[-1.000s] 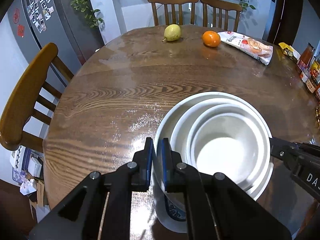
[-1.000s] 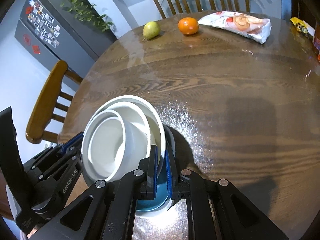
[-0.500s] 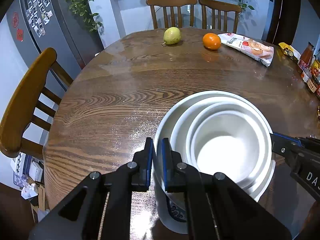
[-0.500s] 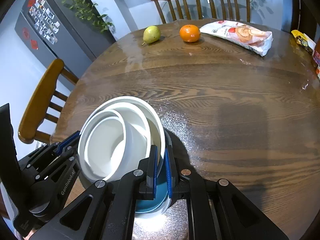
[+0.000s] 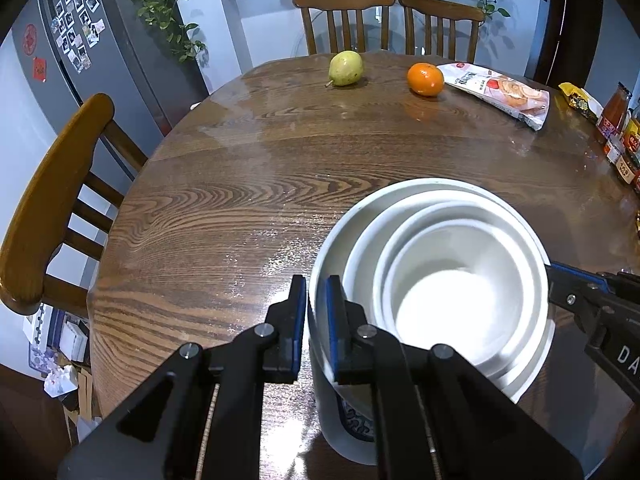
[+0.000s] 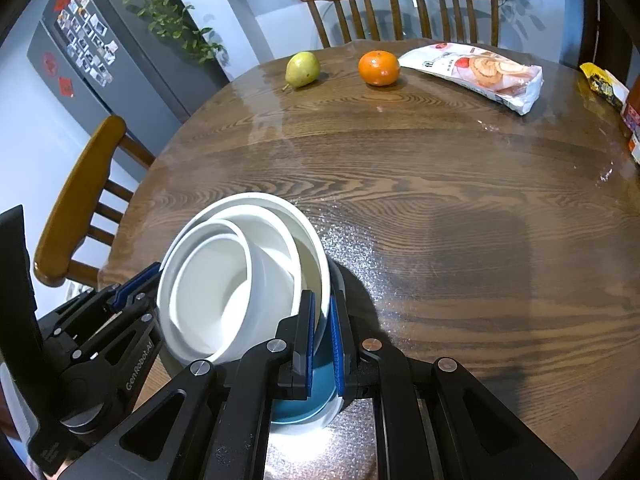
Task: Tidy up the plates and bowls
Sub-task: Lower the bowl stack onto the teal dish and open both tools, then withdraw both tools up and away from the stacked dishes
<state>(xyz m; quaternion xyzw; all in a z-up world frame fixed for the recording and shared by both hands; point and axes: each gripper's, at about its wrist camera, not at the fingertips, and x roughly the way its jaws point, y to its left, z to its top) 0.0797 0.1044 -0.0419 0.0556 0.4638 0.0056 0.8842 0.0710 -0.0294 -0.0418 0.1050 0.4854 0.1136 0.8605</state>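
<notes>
Three nested white bowls (image 5: 452, 300) (image 6: 232, 292) sit tilted on a lower dish with a blue pattern outside (image 5: 352, 432) and a teal inside (image 6: 304, 404), near the table's front edge. My left gripper (image 5: 316, 320) straddles the largest bowl's left rim. Its jaws are opening slightly, and the rim still fills the narrow gap between the pads. It also shows in the right wrist view as the left gripper (image 6: 136, 284). My right gripper (image 6: 321, 320) is shut on the opposite rim of that bowl, and its blue-tipped fingers show as the right gripper (image 5: 560, 276).
A pear (image 5: 346, 68), an orange (image 5: 425, 79) and a snack bag (image 5: 500, 94) lie at the far side of the round wooden table (image 5: 240, 184). Bottles and jars (image 5: 618, 128) line the right edge. Wooden chairs (image 5: 48, 208) stand at the left and back, with a fridge behind.
The left gripper's pads have parted a little around the bowl's rim. Both hands and the bowl stack have stayed in place.
</notes>
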